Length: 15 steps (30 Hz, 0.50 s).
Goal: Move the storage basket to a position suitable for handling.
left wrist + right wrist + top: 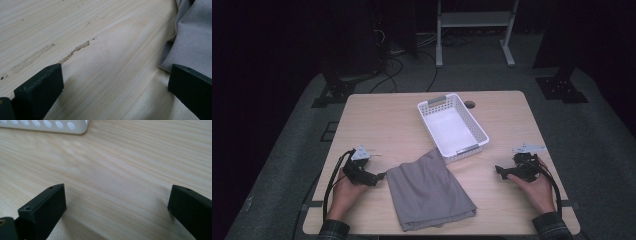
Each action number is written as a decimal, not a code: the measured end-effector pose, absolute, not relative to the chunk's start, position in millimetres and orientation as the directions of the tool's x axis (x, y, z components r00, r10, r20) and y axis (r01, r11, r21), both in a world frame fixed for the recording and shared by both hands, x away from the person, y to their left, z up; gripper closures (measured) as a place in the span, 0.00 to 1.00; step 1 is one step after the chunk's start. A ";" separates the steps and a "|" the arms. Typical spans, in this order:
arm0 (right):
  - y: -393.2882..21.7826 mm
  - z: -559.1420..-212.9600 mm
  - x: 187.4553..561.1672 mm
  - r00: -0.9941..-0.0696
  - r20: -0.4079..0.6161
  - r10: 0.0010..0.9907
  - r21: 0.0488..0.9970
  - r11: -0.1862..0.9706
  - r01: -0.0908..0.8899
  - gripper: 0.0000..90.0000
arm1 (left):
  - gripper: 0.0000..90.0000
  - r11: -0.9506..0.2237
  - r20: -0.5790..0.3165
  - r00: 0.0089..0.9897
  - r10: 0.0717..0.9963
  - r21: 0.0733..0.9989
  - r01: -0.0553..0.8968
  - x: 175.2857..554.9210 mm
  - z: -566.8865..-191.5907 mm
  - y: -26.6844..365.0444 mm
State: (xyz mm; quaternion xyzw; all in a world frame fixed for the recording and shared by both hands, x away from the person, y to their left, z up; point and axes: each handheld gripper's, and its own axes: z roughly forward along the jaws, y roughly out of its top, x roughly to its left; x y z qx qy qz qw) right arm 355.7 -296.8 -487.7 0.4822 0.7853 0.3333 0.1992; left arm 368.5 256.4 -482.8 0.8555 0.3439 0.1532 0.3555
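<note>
Resting low on a pale wooden table (377, 120), two hand-held grippers sit on either side of a folded grey cloth (428, 192). The cloth lies near the front edge of the table, roughly midway between the hands, and its far corner reaches up to touch or nearly touch the near end of a white perforated plastic basket (453, 126). The basket stands at an angle toward the middle of the table, and nothing can be seen inside it.

The left gripper (381, 176) is held in the person's left hand (346, 192), with its tip pointing toward the cloth's left edge, just beside it. In the left gripper view its two black jaws stand wide apart over bare wood, with the cloth's edge (192, 37) lying just past one of them; whether that jaw touches the fabric cannot be told.

The right gripper (499, 171) is held in the right hand (538, 190), well apart from the cloth and pointing toward it. In the right gripper view its jaws are likewise spread wide over bare table, with a corner of the basket (50, 126) farther off.
</note>
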 end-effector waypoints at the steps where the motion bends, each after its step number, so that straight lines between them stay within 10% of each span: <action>1: -296.7 -487.7 355.7 -0.453 0.009 0.891 0.716 0.311 0.625 0.01 | 0.00 -0.511 0.018 0.717 0.697 0.714 0.479 368.5 -482.8 256.4; 15: -295.1 -473.7 350.1 -0.448 0.034 0.893 0.698 0.299 0.650 0.31 | 0.00 -0.507 0.018 0.713 0.701 0.715 0.481 368.3 -483.0 255.9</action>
